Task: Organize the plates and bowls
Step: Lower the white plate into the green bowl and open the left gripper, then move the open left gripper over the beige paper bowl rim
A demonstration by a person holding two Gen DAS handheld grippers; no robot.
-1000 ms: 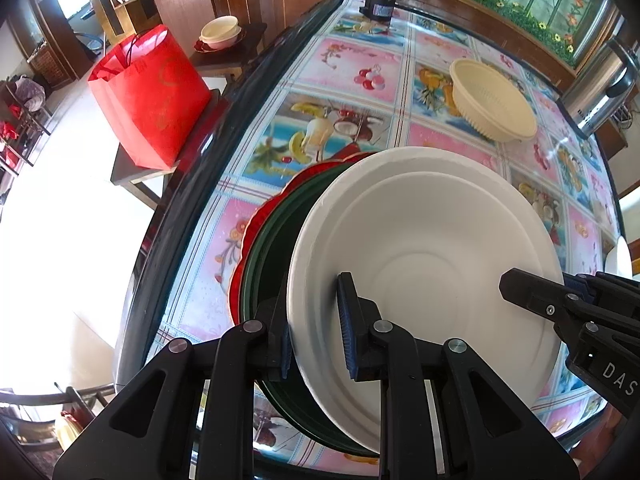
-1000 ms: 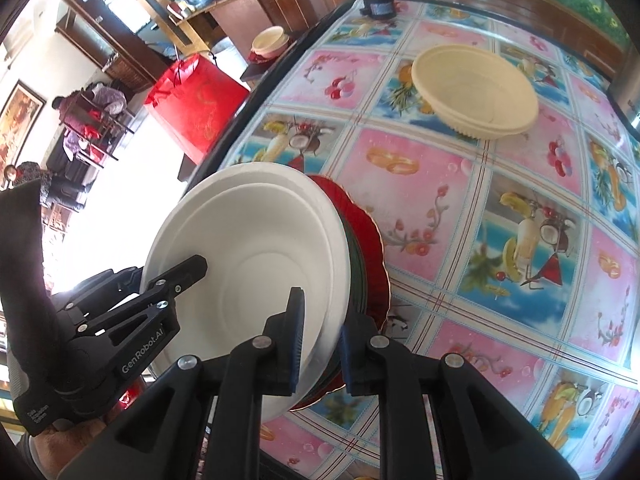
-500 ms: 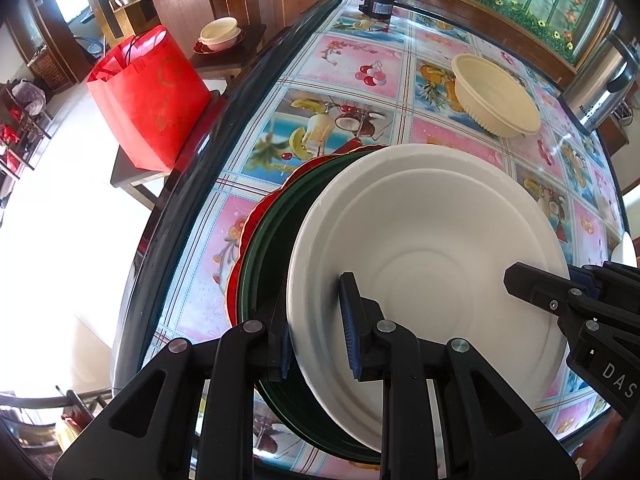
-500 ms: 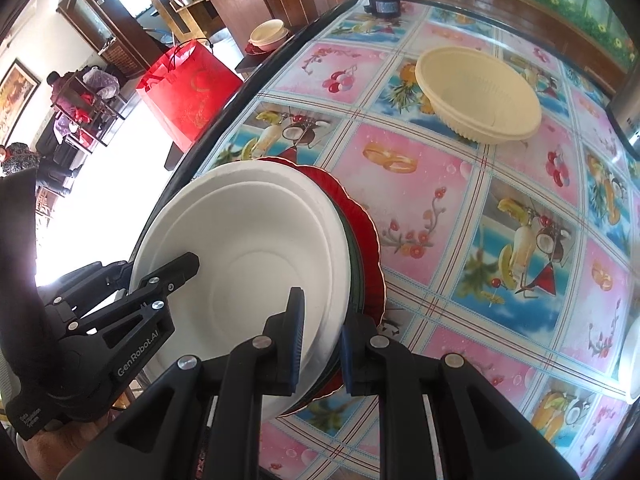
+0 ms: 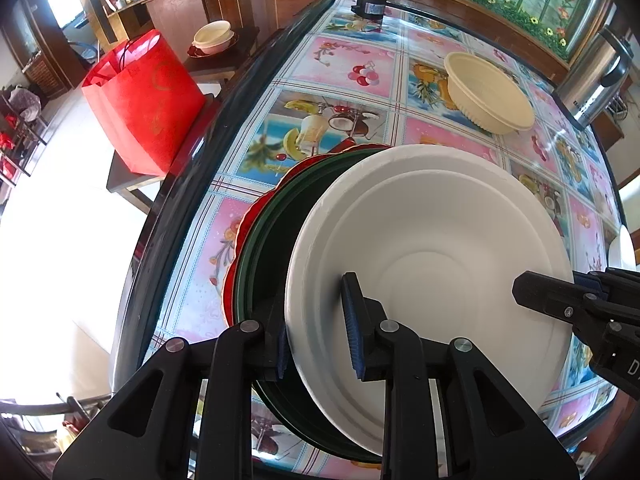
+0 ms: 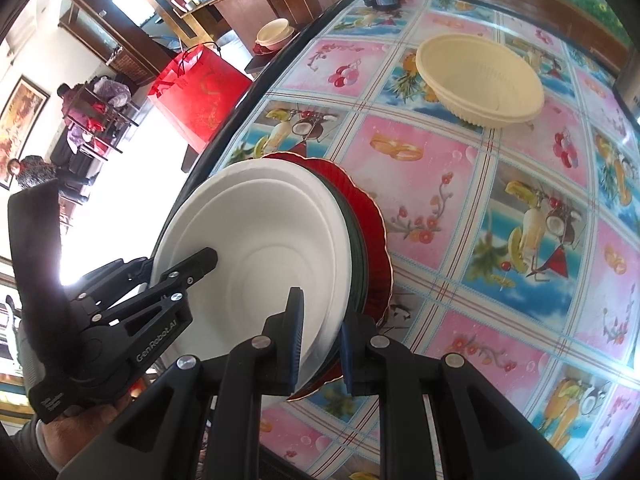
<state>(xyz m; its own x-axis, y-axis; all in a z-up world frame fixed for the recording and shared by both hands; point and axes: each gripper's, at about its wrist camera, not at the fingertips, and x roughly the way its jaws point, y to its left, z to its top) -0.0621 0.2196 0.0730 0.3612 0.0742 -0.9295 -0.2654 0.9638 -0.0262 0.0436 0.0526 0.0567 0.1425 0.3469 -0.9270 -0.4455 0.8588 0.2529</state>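
Note:
A white plate point(image 5: 440, 260) point(image 6: 260, 240) tops a stack with dark green plates point(image 5: 260, 260) point(image 6: 358, 256) and a red scalloped plate point(image 5: 230, 292) point(image 6: 372, 248) beneath. The stack sits near the left edge of the fruit-patterned table point(image 6: 440, 320). My left gripper point(image 5: 312, 312) is shut on the white plate's near rim, one pad on its face, the other tucked against the green plates. My right gripper point(image 6: 322, 308) is shut on the whole stack at the opposite rim; its fingers point(image 5: 552, 300) show in the left wrist view. A cream ribbed bowl point(image 5: 488, 92) point(image 6: 480, 76) stands farther back.
A red bag point(image 5: 144, 100) sits on a low stand left of the table. Behind it a side table carries stacked bowls point(image 5: 212, 38). A steel flask point(image 5: 592, 80) stands at the back right, a black motor point(image 5: 370, 0) at the far end. People point(image 6: 32, 172) are off to the left.

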